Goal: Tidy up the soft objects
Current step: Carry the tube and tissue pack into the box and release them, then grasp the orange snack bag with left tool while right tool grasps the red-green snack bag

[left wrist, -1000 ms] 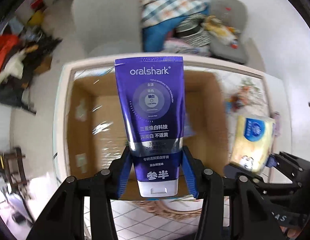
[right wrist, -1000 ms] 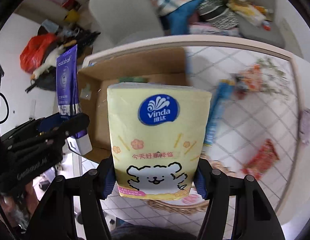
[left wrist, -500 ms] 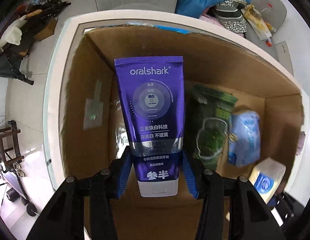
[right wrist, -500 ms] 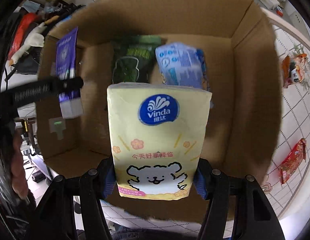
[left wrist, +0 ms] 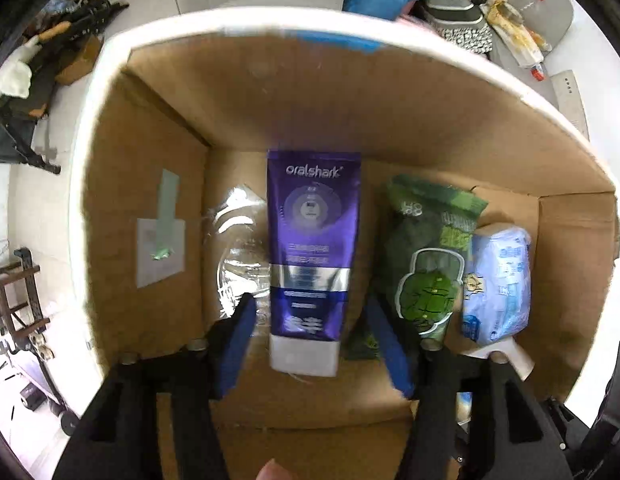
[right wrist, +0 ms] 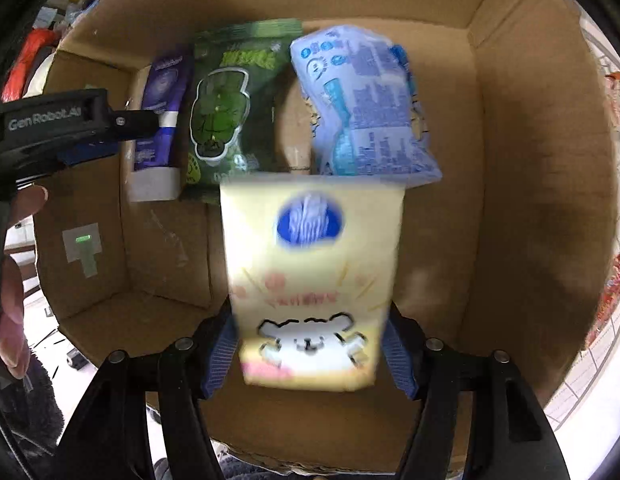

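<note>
A purple oralshark tube (left wrist: 311,256) lies on the floor of the cardboard box (left wrist: 349,120), cap toward me. My left gripper (left wrist: 310,328) is open, its blue pads clear of the tube on both sides. The tube also shows in the right wrist view (right wrist: 160,120) under the left gripper (right wrist: 70,128). A yellow Vinda tissue pack (right wrist: 311,280), blurred, sits between the spread jaws of my right gripper (right wrist: 310,344), with gaps at both pads. It is inside the box (right wrist: 529,160).
A green snack bag (left wrist: 425,256) (right wrist: 226,108) and a pale blue soft pack (left wrist: 497,280) (right wrist: 365,112) lie on the box floor beside the tube. Clothes and a grey bag (left wrist: 541,4) lie beyond the box. Red snack packets (right wrist: 609,296) lie on the table at right.
Both grippers went down into the box and opened. The purple tube left the left gripper and lies on the box floor. The tissue pack slipped free of the right gripper's pads.
</note>
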`<state>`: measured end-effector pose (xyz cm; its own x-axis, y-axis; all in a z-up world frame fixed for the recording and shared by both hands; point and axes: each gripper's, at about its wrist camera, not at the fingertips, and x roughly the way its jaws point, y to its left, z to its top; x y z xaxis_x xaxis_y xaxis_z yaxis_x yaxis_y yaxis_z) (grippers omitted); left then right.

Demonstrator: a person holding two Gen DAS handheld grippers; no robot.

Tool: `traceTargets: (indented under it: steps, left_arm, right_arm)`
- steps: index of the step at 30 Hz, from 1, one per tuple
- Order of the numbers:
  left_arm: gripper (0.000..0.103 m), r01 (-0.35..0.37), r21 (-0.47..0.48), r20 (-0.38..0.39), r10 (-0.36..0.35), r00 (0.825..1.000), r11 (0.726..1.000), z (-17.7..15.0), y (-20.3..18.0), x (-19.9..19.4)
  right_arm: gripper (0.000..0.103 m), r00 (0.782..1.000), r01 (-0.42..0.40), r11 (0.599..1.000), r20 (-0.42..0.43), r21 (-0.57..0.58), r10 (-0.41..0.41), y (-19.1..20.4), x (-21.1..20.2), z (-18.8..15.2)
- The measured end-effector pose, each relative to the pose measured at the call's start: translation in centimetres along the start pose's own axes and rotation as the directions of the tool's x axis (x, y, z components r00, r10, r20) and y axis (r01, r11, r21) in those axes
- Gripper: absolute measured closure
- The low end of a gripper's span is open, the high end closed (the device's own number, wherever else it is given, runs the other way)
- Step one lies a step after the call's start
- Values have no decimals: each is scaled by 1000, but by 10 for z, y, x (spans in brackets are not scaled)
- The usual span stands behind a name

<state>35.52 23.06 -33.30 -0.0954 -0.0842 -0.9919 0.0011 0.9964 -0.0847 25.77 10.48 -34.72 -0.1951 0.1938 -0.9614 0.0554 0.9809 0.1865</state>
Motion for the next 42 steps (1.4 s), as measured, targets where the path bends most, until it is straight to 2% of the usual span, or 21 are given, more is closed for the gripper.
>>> traceTargets:
  steps: [3, 4, 7, 9, 15, 20, 23, 31, 36, 42]
  left_arm:
    - [26, -23, 16, 41, 23, 999, 1000, -3, -6, -17]
    - [19, -28, 15, 55, 27, 998, 999, -6, -6, -23]
    - [7, -48, 14, 102, 46, 994, 999, -23, -4, -44]
    - [6, -67, 18, 134, 64, 989, 998, -39, -6, -55]
    - [5, -29, -15, 191, 31, 981, 999, -71, 1, -71]
    - [5, -42, -9, 244, 43, 969, 999, -96, -7, -82]
    - [5, -50, -8, 274, 50, 960, 999, -115, -10, -96]
    - [5, -14, -22, 332, 21, 943, 1000, -158, -15, -134]
    - [5, -17, -2, 346, 16, 938, 1000, -184, -23, -149]
    - [5, -10, -26, 356, 19, 934, 1000, -199, -25, -159]
  right_arm:
    - [27, 1000, -9, 1000, 21, 10, 8, -5, -14, -4]
    - [26, 999, -12, 1000, 30, 16, 11, -6, -18, -5]
    - [13, 997, -11, 999, 71, 30, 9, -15, -37, -9]
    - [7, 995, -20, 999, 100, 43, 15, -20, -47, -13]
    - [6, 979, 57, 998, 193, 34, -63, -19, -75, -24]
    - [6, 966, 83, 996, 244, 13, -84, -15, -98, -42]
    - [6, 962, 75, 997, 263, 3, -73, -10, -110, -54]
    - [6, 938, 78, 997, 341, -20, -67, -7, -147, -95]
    - [6, 927, 58, 998, 373, -24, -45, -9, -174, -121]
    - [6, 918, 39, 998, 397, -44, -18, -12, -190, -138]
